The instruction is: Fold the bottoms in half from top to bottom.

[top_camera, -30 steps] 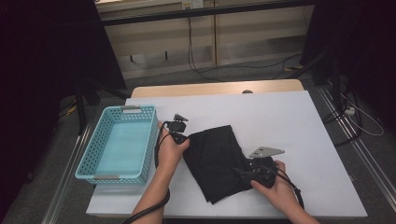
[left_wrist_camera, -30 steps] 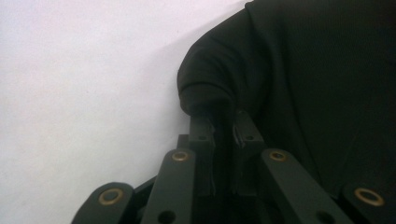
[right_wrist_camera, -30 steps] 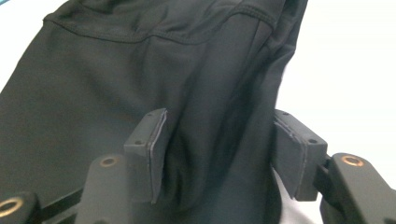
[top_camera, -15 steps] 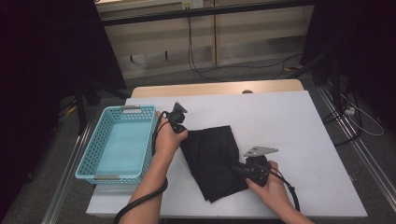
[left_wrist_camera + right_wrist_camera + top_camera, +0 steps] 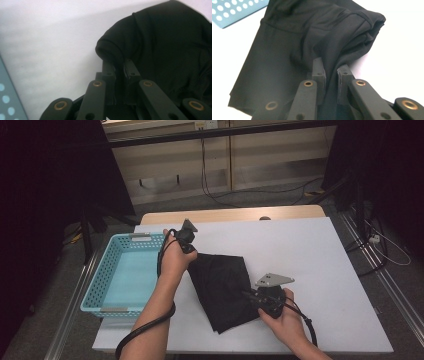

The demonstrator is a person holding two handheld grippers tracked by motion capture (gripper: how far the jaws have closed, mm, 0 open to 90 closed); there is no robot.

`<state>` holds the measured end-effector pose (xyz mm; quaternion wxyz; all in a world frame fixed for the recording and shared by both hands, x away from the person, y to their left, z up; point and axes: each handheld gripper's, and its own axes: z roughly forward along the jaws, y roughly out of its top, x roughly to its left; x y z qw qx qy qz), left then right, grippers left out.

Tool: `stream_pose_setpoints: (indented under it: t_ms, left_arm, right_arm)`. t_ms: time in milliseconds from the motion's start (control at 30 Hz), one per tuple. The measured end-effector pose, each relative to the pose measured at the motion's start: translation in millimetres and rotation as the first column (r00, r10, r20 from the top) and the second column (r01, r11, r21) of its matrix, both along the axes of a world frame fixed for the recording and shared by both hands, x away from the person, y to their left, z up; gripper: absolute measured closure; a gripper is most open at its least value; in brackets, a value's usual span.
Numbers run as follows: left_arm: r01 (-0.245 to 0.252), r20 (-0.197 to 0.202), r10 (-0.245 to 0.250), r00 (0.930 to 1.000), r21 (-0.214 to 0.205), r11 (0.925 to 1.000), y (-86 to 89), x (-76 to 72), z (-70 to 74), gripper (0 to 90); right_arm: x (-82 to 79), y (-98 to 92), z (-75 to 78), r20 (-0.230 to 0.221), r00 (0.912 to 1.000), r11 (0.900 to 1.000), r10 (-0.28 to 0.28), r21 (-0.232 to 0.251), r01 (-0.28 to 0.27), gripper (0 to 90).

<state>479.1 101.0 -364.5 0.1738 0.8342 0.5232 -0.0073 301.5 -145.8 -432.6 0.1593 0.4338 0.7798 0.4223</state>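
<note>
While the black cloth (image 5: 222, 290) lies folded, soft and matte on the smooth white tabletop (image 5: 320, 255), the left hand-held gripper (image 5: 117, 67) pinches its rolled upper corner and the right hand-held gripper (image 5: 330, 67) clamps its bunched lower edge; a perforated light-blue plastic basket (image 5: 100, 285) sits beside.

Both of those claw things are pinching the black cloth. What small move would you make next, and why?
Probably lift both a little together and carry the cloth toward the basket. The left gripper and right gripper are each shut on a fold of it, and the basket beside it looks empty.
</note>
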Motion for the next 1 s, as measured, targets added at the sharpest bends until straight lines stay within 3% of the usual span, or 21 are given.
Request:
stream_pose_setpoints:
  t_ms: [167, 367, 633, 1000]
  left_arm:
    - [0.011, 0.004, -0.011, 0.9999, -0.001, 0.9999, -0.7, 0.0, -0.1, 82.4]
    - [0.016, 0.006, -0.016, 0.9999, -0.002, 0.9999, -0.8, 1.9, 7.4, 82.4]
    - [0.021, 0.003, -0.021, 0.9998, 0.025, 0.9995, 1.8, 3.8, 23.2, 82.5]
    - [0.027, -0.017, -0.026, 0.9995, 0.062, 0.9977, 10.2, 6.2, 43.8, 82.6]
  right_arm:
    - [-1.3, -0.8, -3.4, -0.007, 1.0, 1.0, 0.002, -0.001, -0.002, 81.1]
    - [-0.3, -1.0, -0.6, 0.028, 0.9996, 1.0, 0.001, -0.002, -0.001, 81.1]
    - [-6.8, 5.9, 7.6, 0.097, 0.9953, 0.9999, 0.012, 0.003, -0.012, 81.2]
    - [-9.0, 15.0, 17.1, 0.151, 0.9885, 0.9995, 0.011, 0.028, -0.015, 81.1]
